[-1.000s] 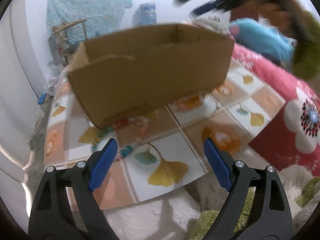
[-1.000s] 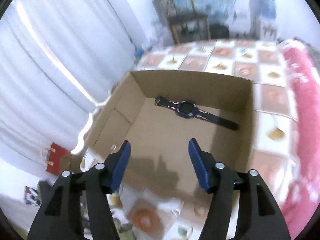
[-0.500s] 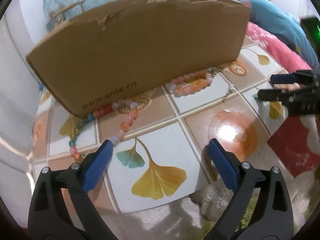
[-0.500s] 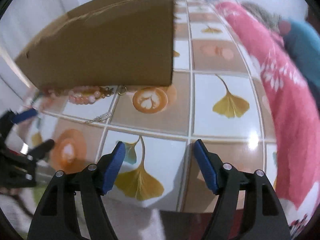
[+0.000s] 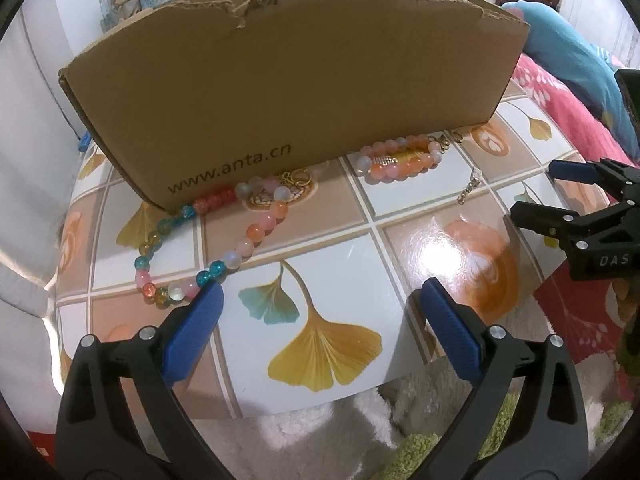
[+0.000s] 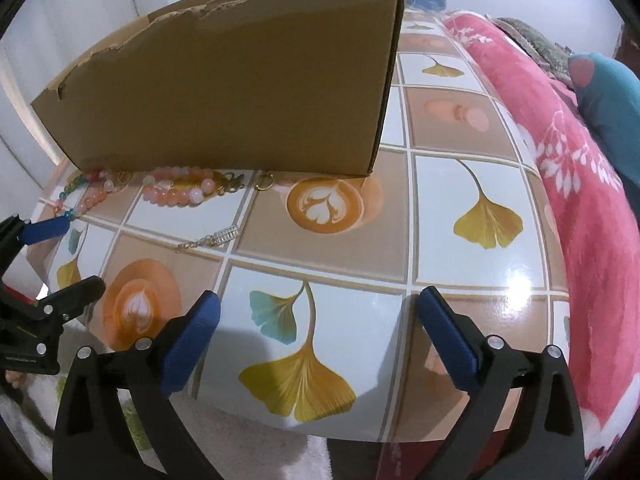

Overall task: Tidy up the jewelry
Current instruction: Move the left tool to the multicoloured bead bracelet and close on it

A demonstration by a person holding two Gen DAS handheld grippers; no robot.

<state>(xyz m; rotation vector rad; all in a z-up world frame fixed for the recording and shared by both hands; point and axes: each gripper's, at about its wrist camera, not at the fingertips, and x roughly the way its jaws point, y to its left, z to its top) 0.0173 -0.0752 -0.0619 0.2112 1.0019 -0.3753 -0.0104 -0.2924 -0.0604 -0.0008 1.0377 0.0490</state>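
A brown cardboard box (image 5: 288, 80) (image 6: 240, 92) stands on the tiled table, and jewelry lies along its near wall. A long string of multicolour beads (image 5: 256, 236) curls at the left. A pink-orange bead bracelet (image 5: 400, 160) (image 6: 176, 190) lies right of it, beside a short gold chain (image 5: 470, 188) (image 6: 212, 238) and a small gold ring (image 6: 264, 182). My left gripper (image 5: 320, 286) (image 6: 78, 252) is open just short of the bead string. My right gripper (image 6: 320, 295) (image 5: 538, 190) is opening over bare table with nothing between its jaws.
The table (image 5: 352, 264) has a glossy cloth with ginkgo leaves and coffee prints, and its front edge lies right below both grippers. A red flowered blanket (image 6: 580, 200) and a blue pillow (image 5: 560, 40) lie along the right side. White and green shaggy fabric (image 5: 440, 420) sits below the edge.
Both grippers have come down from above the box to low over the table's front. The right one spread wider, the left slightly. The watch inside the box is now hidden by its wall.
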